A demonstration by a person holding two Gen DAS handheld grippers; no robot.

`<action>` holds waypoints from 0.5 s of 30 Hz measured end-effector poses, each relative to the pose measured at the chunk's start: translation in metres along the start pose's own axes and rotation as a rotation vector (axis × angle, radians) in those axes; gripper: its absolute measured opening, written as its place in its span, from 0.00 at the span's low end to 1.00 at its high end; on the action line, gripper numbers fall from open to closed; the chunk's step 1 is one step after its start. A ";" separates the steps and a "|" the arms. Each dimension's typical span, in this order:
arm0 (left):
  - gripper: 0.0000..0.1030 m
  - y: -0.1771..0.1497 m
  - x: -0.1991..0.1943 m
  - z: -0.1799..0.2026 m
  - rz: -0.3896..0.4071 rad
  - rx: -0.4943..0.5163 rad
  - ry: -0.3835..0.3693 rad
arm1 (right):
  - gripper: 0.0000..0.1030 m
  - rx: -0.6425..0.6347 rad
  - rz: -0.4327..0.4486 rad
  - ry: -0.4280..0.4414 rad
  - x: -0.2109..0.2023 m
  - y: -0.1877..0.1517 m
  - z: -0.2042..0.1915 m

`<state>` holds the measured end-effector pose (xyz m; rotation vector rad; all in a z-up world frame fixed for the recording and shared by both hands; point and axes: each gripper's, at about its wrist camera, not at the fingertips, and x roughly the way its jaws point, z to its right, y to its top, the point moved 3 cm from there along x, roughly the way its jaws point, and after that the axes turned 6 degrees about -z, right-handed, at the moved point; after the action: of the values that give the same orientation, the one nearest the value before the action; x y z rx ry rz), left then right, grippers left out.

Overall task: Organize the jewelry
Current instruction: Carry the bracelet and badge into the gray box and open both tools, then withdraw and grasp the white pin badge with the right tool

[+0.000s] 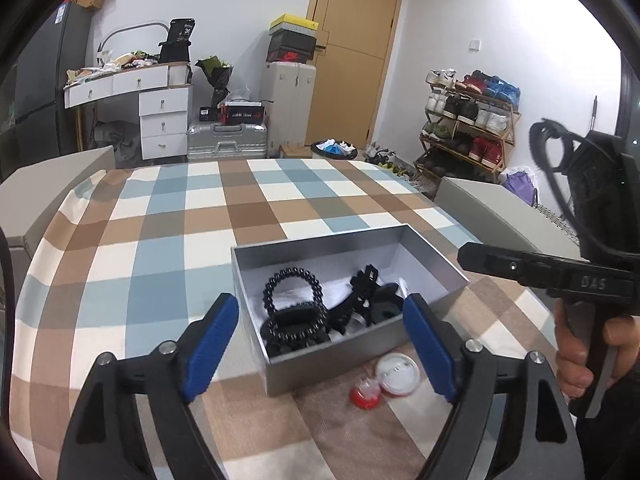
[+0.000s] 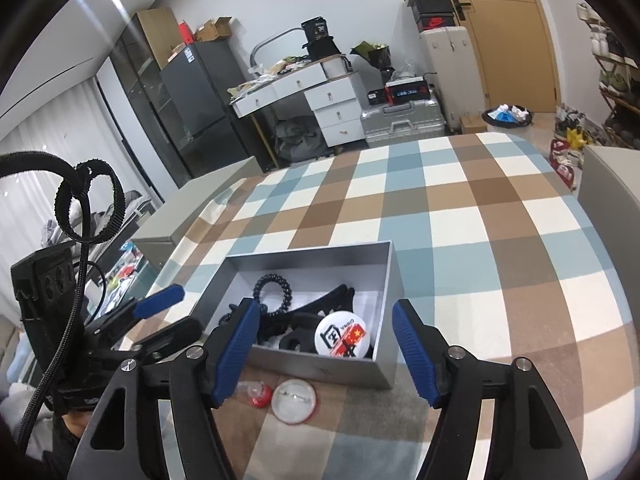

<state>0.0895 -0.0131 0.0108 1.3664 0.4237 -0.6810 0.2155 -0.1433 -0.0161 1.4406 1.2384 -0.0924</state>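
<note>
While the checkered table (image 2: 480,240) holds a gray box (image 2: 386,280), both claws hang wide open with nothing in them: the left claw (image 1: 320,344) and the right claw (image 2: 324,352). Black hair ties (image 1: 294,292) and a round badge (image 2: 340,336) lie inside the box. Another badge (image 2: 293,401) and a small red cap (image 2: 259,394) sit just outside it.

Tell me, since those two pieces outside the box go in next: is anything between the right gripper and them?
Nothing visible: the face-down badge and small red piece lie bare on the tablecloth before the grey box, under the open right gripper.
</note>
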 end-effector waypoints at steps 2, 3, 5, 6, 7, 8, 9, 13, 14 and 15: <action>0.85 -0.003 -0.003 0.003 -0.007 0.004 0.009 | 0.86 -0.015 -0.014 -0.018 -0.003 -0.002 -0.002; 0.90 -0.005 -0.005 0.004 -0.010 0.007 0.008 | 0.89 -0.021 -0.014 -0.023 -0.005 -0.003 -0.002; 0.99 -0.009 -0.007 0.005 -0.011 0.003 0.003 | 0.91 -0.033 -0.015 -0.027 -0.010 -0.007 -0.005; 0.99 -0.010 -0.009 0.005 -0.007 -0.005 -0.002 | 0.96 -0.035 -0.017 -0.029 -0.011 -0.008 -0.005; 0.99 -0.013 -0.009 0.005 -0.009 -0.013 -0.009 | 1.00 -0.036 -0.017 -0.034 -0.013 -0.011 -0.005; 0.99 -0.014 -0.010 0.004 -0.012 -0.019 -0.014 | 1.00 -0.040 -0.015 -0.040 -0.015 -0.014 -0.005; 0.99 -0.015 -0.010 0.003 -0.016 -0.023 -0.017 | 1.00 -0.050 -0.021 -0.051 -0.015 -0.016 -0.006; 0.99 -0.017 -0.008 -0.002 -0.019 -0.026 0.020 | 1.00 -0.092 -0.057 -0.100 -0.013 -0.021 -0.006; 0.99 -0.017 -0.008 -0.004 -0.022 -0.028 0.028 | 1.00 -0.089 -0.058 -0.101 -0.012 -0.022 -0.006; 0.99 -0.017 -0.007 -0.005 -0.027 -0.031 0.035 | 1.00 -0.085 -0.066 -0.096 -0.010 -0.022 -0.005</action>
<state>0.0739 -0.0073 0.0021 1.3471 0.4789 -0.6709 0.1925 -0.1512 -0.0228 1.3080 1.1977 -0.1504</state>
